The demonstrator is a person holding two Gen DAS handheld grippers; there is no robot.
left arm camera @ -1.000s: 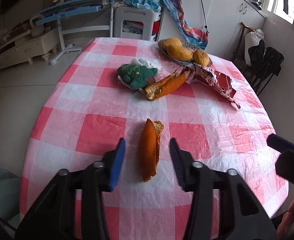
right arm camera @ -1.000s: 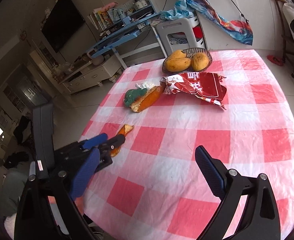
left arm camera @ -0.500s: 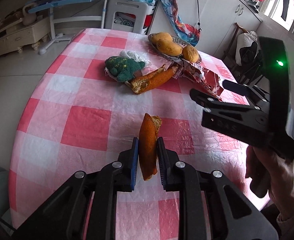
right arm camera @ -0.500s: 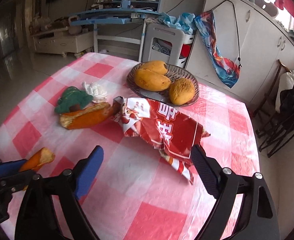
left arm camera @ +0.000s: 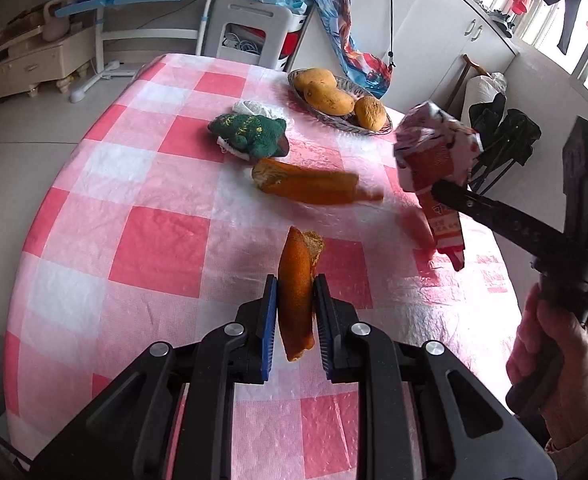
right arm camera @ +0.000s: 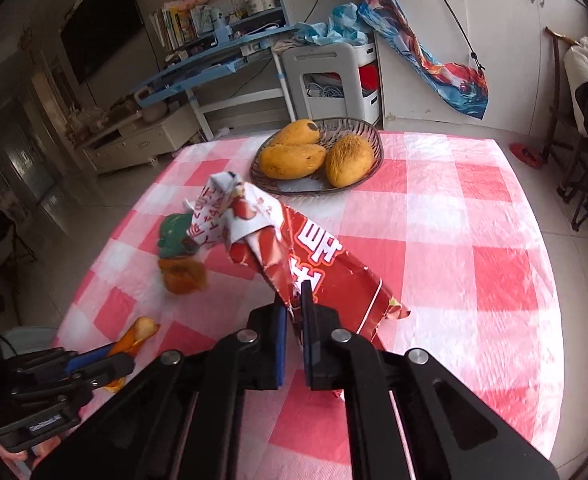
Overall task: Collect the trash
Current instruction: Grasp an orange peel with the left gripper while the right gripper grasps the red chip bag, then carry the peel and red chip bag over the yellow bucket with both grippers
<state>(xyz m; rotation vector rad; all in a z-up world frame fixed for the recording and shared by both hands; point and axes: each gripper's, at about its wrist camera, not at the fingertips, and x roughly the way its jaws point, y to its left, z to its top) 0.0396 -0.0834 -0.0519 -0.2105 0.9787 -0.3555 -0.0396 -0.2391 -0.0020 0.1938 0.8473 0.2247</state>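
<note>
Left gripper point(left arm camera: 296, 316) clamps curled orange peel strip point(left arm camera: 297, 292); right gripper point(right arm camera: 293, 334) pinches crumpled red foil snack wrapper point(right arm camera: 294, 256); lift both clear together, grips firm.

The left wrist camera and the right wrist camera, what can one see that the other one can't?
Only the left wrist view shows the person's hand on the right gripper's handle and the whole long peel lying on the table.

Only the right wrist view shows the dark TV and the right gripper pinching the red snack bag up close.

Both show the mango basket, the green cloth, the checked tablecloth, and the left gripper clamping a peel piece.
</note>
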